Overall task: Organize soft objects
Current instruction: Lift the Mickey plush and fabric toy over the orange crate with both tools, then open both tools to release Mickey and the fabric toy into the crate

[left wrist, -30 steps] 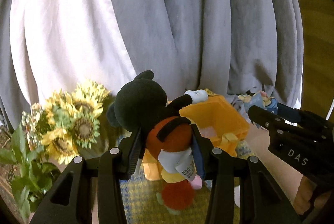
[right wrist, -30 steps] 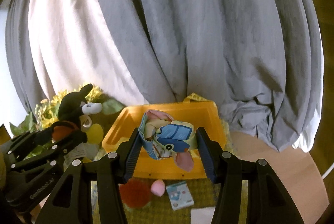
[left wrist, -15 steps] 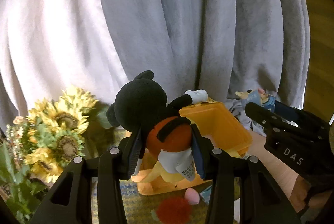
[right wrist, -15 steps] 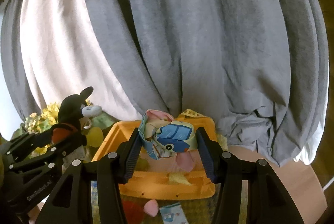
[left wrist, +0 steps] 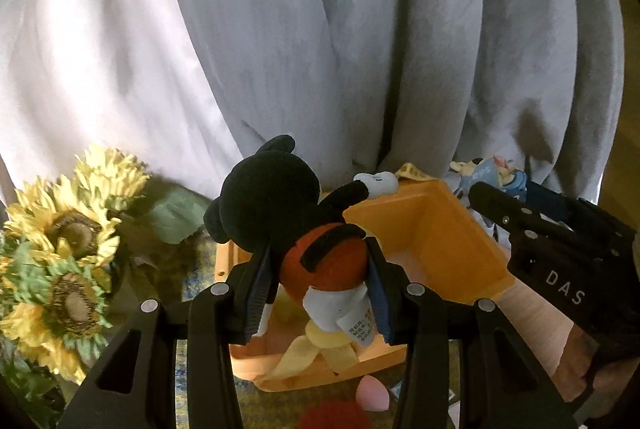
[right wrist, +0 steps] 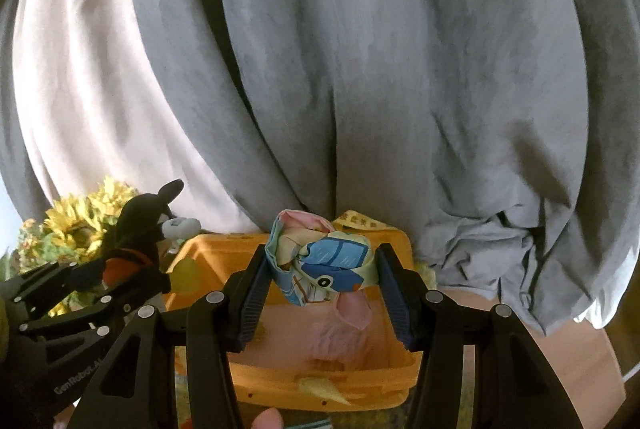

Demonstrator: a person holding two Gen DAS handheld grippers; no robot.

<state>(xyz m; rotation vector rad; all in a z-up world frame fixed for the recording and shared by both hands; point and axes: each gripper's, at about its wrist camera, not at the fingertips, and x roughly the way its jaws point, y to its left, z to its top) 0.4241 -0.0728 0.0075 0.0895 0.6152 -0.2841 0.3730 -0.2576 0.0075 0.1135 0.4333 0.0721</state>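
Backdrop: grey curtain [right wrist: 360,89] is hanging in heavy folds well beyond both pairs of jaws, with a paler panel showing at its left side.
Surface: wooden surface [right wrist: 568,349] is showing to the right of the right jaws, with a patterned mat [left wrist: 280,405] lying under the left jaws.
Left gripper [left wrist: 318,285]: its jaws are clamping a mouse plush [left wrist: 280,205] around the red belly, head pointing away, white tag hanging down between the pads.
Right gripper [right wrist: 320,285]: its jaws are squeezing a crumpled cloth bundle [right wrist: 324,261] printed in blue, yellow and pink, a pink corner drooping below.
Bin: orange bin [right wrist: 320,385] is sitting just beneath and ahead of the right jaws; in the left view it is lying behind and below the plush.
Flowers: sunflowers [left wrist: 68,249] are standing left of the left jaws.
Loose items: a pink soft piece [left wrist: 374,395] and a red fluffy piece [left wrist: 336,415] are lying on the mat below the left jaws, in front of the bin.
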